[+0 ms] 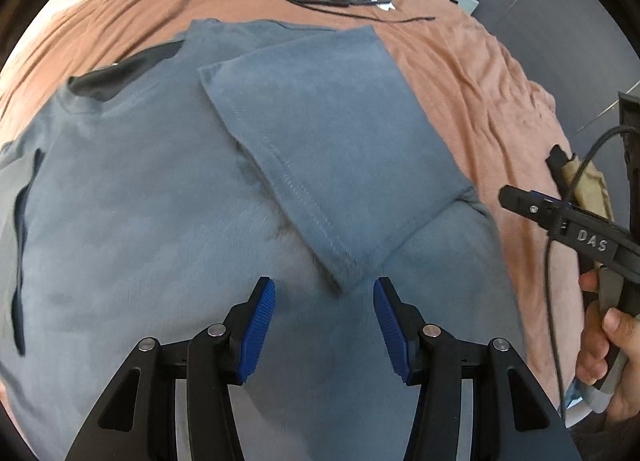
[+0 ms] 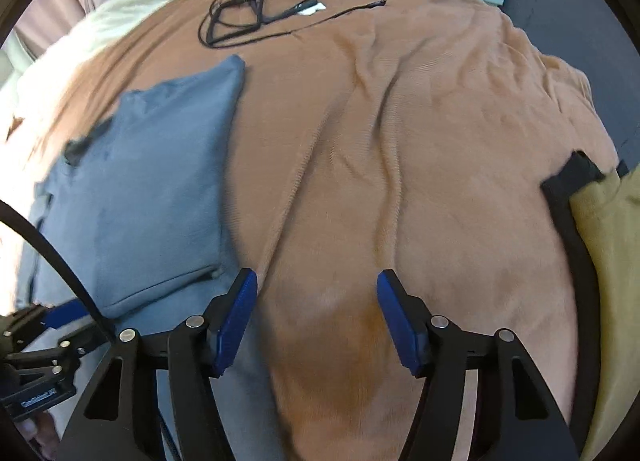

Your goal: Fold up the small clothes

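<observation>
Two empty grippers, left (image 1: 324, 317) and right (image 2: 316, 313), jaws apart, hover by the shirt (image 1: 160, 201), whose folded sleeve (image 1: 320, 149) could flop open if snagged.

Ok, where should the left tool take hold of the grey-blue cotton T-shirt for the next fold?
Probably at the pointed hem corner of the folded-over sleeve on the grey-blue cotton T-shirt. It lies just ahead of the open left tool, stitched edge on top. Come down from above, one pad either side of the tip.

Grey shirt (image 1: 140, 201) cropped left; yellow garment (image 2: 612, 245) cropped right.
</observation>
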Available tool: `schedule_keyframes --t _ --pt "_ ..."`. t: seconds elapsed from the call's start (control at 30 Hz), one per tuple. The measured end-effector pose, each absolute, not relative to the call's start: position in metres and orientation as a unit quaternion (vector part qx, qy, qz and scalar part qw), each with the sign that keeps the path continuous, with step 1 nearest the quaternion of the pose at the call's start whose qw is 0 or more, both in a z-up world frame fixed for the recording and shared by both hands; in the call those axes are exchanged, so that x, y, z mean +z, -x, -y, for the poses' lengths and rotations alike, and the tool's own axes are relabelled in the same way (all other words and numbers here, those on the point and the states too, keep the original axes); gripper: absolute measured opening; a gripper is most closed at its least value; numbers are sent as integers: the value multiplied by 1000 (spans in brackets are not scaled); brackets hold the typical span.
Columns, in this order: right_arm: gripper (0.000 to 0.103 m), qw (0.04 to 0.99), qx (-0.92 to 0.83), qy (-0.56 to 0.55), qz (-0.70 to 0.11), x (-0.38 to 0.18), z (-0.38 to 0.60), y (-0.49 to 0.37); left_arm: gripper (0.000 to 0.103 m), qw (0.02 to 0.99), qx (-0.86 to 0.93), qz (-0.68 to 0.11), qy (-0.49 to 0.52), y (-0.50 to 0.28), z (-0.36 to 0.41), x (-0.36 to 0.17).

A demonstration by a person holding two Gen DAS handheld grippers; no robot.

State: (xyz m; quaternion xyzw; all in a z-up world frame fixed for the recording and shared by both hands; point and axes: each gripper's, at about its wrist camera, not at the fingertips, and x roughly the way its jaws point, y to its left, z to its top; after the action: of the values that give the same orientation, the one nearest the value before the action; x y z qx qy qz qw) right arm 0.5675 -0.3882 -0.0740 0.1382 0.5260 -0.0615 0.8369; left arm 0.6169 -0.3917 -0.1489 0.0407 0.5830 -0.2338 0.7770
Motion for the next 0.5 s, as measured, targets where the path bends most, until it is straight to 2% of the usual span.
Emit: schedule_keyframes --t 0.3,0.37,0.43,0.5 --pt "62 849 -35 -153 -505 -12 384 -510 54 797 -224 -560 -9 -577 348 -95" --pt "66 853 -28 -153 -498 3 380 -497 61 806 -222 -549 0 -567 336 -80" --pt "74 857 -23 -151 -492 16 375 -483 80 815 -219 -536 11 -555 324 -66" --pt "79 863 -15 -148 -484 30 371 -466 91 826 -212 -522 18 -542 310 -51"
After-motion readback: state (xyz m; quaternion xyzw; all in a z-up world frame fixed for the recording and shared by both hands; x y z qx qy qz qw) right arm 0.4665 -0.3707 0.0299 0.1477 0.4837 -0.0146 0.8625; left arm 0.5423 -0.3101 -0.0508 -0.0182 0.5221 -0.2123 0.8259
